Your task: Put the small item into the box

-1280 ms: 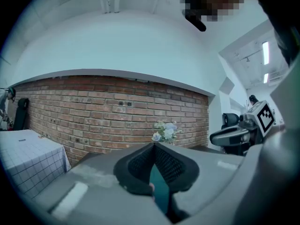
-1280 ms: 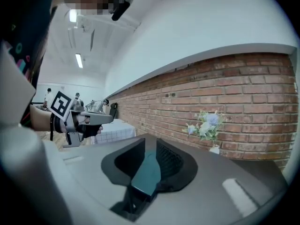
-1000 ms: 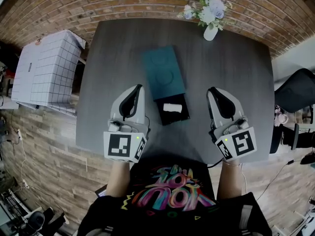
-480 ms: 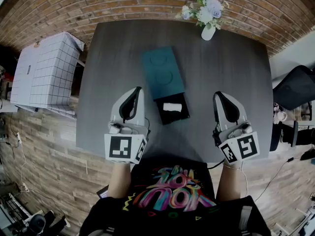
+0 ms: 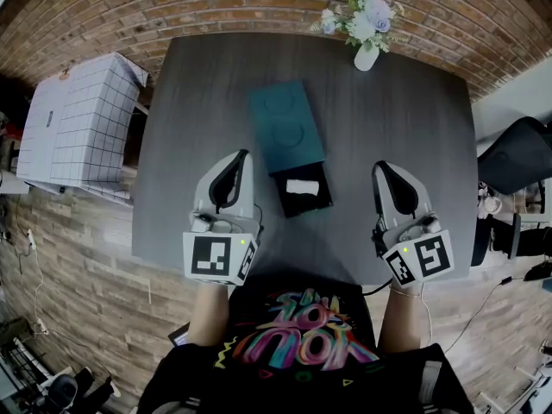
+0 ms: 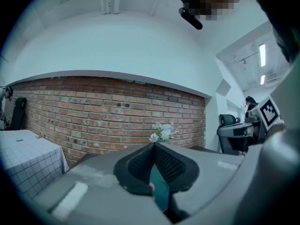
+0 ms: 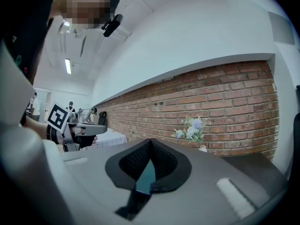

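Note:
A small black box [image 5: 305, 200] sits open on the dark table [image 5: 397, 119] with a small white item [image 5: 301, 187] lying inside it. Its teal lid [image 5: 287, 128] lies flat just beyond, touching the box's far side. My left gripper [image 5: 241, 154] hovers just left of the box, fingertips together and empty. My right gripper [image 5: 377, 166] is to the right of the box, a little apart from it, also shut on nothing. In the left gripper view the pads [image 6: 140, 162] meet at the tips [image 6: 153, 145], and likewise in the right gripper view [image 7: 150, 140].
A white vase of pale flowers [image 5: 366, 26] stands at the table's far edge. A white gridded cloth-covered stand [image 5: 82, 119] is off the table's left side and a black chair [image 5: 520, 158] off its right. The table's near edge runs under my grippers.
My right gripper has drawn slightly right and back toward me, away from the box. The left gripper, box, lid and item have stayed put.

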A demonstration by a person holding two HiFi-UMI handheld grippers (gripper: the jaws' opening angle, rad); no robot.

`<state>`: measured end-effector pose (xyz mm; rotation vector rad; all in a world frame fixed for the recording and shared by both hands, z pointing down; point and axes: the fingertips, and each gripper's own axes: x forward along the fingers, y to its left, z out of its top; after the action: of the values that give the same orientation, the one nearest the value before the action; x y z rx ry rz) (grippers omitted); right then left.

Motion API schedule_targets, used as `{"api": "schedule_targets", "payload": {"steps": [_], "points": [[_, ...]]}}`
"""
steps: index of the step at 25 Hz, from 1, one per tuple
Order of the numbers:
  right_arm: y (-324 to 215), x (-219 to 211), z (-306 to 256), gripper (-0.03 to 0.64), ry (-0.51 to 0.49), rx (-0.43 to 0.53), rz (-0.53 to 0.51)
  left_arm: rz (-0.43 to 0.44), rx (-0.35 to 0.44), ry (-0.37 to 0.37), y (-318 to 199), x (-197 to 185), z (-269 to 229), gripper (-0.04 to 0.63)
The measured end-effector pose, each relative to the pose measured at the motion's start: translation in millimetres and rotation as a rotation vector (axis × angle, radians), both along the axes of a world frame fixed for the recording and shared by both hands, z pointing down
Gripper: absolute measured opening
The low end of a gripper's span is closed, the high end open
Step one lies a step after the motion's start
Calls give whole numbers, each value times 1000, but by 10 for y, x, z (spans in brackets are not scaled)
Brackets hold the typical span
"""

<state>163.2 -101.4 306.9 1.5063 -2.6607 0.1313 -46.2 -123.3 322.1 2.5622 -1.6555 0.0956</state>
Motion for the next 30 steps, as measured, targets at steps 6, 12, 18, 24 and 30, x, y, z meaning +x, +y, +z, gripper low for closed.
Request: {"api": "schedule_targets", "payload": {"steps": [6,12,18,24,30], "points": [[-10,35,10,0,-7,-7,-1,4,-2,-2,-13,40,9,2],[-7,35,8,0,-6,-7,-4,7,-3,-4,-11,55,10,2],[4,25,35,0,-2,-12,-10,1,-2,-5,-6,40,18,2],[2,13,51,0,-8,-15,-12,-6,-3,-6,-14,24,22,2],[0,47,62,0,-11,-19,-9,-10,-6,-6,-11,31,27,2]]}}
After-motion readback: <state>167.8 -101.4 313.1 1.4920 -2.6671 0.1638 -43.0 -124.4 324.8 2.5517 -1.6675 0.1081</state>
